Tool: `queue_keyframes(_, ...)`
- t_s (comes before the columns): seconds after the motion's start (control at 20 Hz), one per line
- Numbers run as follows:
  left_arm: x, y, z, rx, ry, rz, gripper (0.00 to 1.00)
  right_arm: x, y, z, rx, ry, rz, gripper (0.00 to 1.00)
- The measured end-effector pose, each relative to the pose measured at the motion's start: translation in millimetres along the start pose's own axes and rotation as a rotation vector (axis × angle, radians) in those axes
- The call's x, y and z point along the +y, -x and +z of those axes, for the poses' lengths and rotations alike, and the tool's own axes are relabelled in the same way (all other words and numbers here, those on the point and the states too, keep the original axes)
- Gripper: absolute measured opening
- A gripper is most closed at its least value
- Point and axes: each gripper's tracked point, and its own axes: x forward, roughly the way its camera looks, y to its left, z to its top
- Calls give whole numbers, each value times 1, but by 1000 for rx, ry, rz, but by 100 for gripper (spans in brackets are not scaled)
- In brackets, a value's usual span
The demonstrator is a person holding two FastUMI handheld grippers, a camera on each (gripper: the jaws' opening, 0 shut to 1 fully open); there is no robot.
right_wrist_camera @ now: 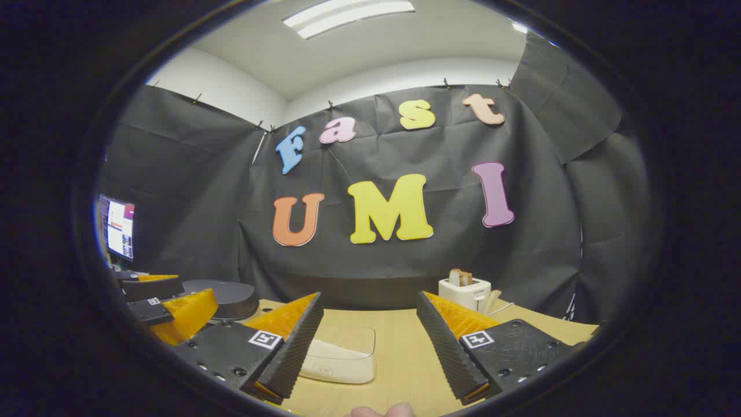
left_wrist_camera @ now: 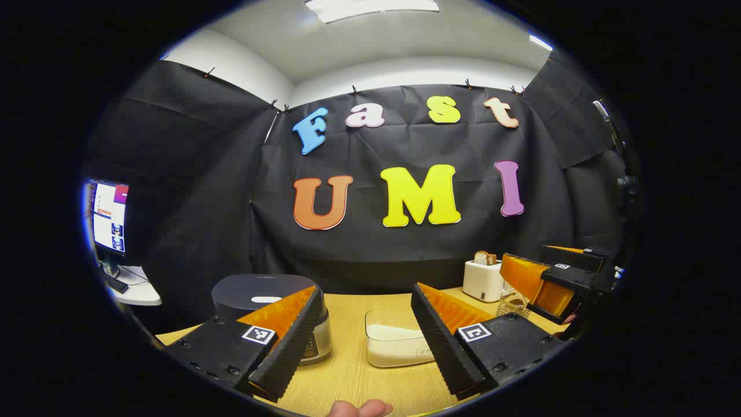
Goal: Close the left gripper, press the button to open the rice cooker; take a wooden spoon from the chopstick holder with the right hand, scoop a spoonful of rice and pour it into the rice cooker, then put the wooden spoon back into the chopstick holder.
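Wooden table (left_wrist_camera: 347,376) carries my closed rice cooker (left_wrist_camera: 263,301) beside the rice container (left_wrist_camera: 396,347). Left gripper (left_wrist_camera: 365,382) gapes wide, empty. Right gripper (right_wrist_camera: 367,385) likewise, holding nothing

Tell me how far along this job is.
Nothing looks done. The rice cooker has its lid down, and rice sits untouched in the container. The left gripper and right gripper are both open and empty. Pressing, scooping, pouring and returning the spoon remain.
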Motion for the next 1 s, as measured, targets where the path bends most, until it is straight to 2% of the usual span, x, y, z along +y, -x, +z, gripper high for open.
queue_keyframes(0.6,2,0,-1,3,-6,9,98,5,1,8,-36,-4,20,96)
queue_keyframes(1.0,-3,1,-3,9,-22,15,98,-7,5,13,-50,3,13,96)
